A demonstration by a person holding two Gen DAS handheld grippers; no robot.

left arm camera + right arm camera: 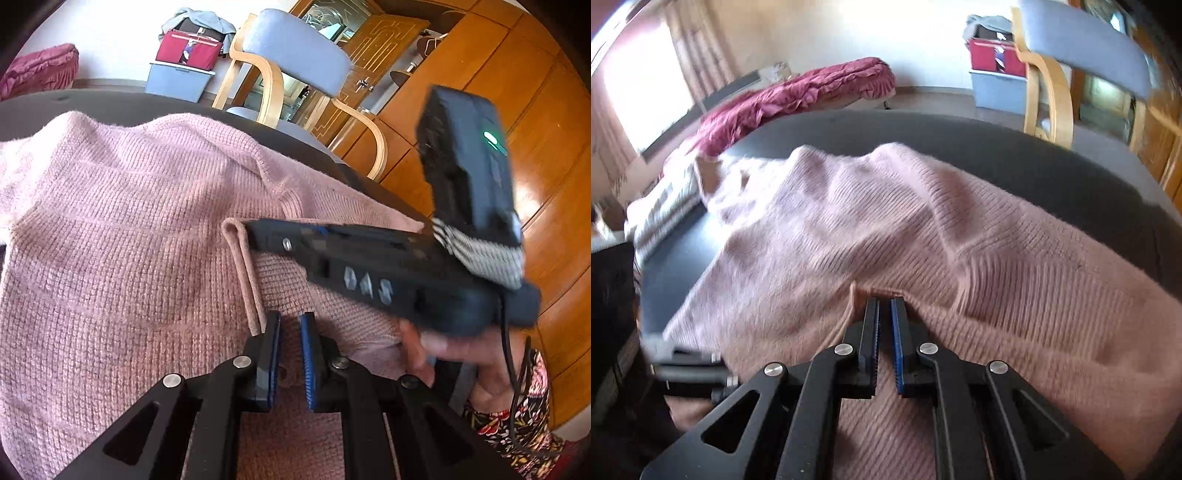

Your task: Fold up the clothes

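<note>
Left claw: the left gripper [290, 325] has its blue pads nearly together on a ridge of the pink sweater [122, 229], at the near hem; it looks pinched on the knit.
Right claw: the right gripper [884, 314] also has its jaws drawn close, with a fold of the sweater's edge bunched up at its tips. Seen from the left wrist it reaches across the sweater, tips [255, 230] at a turned-over edge.
Sweater: spread over the dark table [1015, 147], rumpled toward the far left corner, its right side running to the table's right rim.
Risk, slipping: both grips look shallow, on little more than the edge, so I'd guess a quick pull could strip the knit out of either claw.
Risk, dragging: the blur in the right wrist view suggests fast travel; loose, stretchy knit could drag the whole sweater instead of folding, or slide off the rim it overhangs.
Risk, collision: the two tools sit close over the sweater's near hem and could knock together.
Around: beyond the sweater, a wooden chair with a grey seat [295, 48]; a maroon cover [798, 96] behind; striped fabric [661, 210] at the sweater's left.
In the way: nothing lies on the sweater itself; the striped fabric just beside it could get caught in a fold.
</note>
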